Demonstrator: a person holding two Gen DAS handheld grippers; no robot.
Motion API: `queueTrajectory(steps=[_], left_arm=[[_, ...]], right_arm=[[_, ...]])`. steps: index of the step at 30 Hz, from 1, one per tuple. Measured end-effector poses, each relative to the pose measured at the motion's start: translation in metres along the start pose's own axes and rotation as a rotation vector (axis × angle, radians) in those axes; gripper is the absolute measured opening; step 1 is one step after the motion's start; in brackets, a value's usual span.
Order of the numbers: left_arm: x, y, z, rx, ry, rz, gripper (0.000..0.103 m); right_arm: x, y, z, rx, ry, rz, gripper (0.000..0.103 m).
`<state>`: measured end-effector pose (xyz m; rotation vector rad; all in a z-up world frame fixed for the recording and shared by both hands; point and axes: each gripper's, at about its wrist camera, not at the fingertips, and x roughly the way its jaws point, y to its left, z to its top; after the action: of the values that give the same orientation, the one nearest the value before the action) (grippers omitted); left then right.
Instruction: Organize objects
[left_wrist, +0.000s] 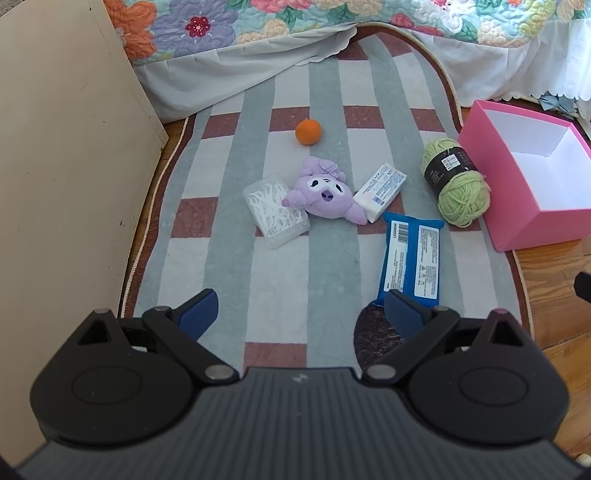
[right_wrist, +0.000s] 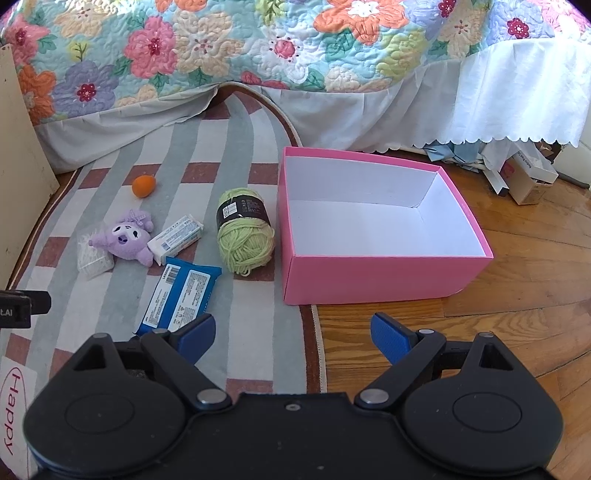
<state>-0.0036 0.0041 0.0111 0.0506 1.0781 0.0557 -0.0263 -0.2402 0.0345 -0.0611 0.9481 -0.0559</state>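
On a striped rug (left_wrist: 288, 280) lie an orange (left_wrist: 307, 132), a purple plush toy (left_wrist: 325, 192), a clear box of floss picks (left_wrist: 275, 210), a white tissue pack (left_wrist: 380, 190), a blue wipes pack (left_wrist: 412, 258) and a green yarn ball (left_wrist: 456, 181). An empty pink box (right_wrist: 369, 273) stands right of the yarn. My left gripper (left_wrist: 301, 314) is open and empty, near the wipes pack's near end. My right gripper (right_wrist: 293, 336) is open and empty, in front of the pink box.
A bed with a flowered quilt (right_wrist: 258, 48) and white skirt runs along the back. A beige cabinet panel (left_wrist: 62, 166) stands at the left. Wooden floor (right_wrist: 517, 295) lies right of the rug, with clutter (right_wrist: 524, 177) under the bed at far right.
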Motion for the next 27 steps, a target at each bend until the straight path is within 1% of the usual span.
queueTrajectory(steps=[13, 19, 21, 24, 27], left_arm=[[-0.003, 0.002, 0.002, -0.008, -0.010, 0.008, 0.098], [-0.016, 0.003, 0.005, -0.022, -0.025, -0.012, 0.098], [-0.020, 0.005, 0.007, -0.028, -0.037, -0.032, 0.098], [-0.019, 0.011, 0.010, -0.078, -0.060, -0.071, 0.097], [-0.017, 0.009, 0.013, -0.086, -0.114, -0.074, 0.096]], right_arm=[[-0.004, -0.003, -0.001, 0.008, -0.008, 0.007, 0.094], [-0.015, -0.003, -0.001, -0.007, -0.033, 0.031, 0.094], [-0.018, -0.001, -0.001, -0.018, -0.043, 0.040, 0.094], [-0.022, 0.001, -0.002, -0.040, -0.076, 0.078, 0.094], [-0.023, 0.002, -0.002, -0.061, -0.128, 0.161, 0.094]])
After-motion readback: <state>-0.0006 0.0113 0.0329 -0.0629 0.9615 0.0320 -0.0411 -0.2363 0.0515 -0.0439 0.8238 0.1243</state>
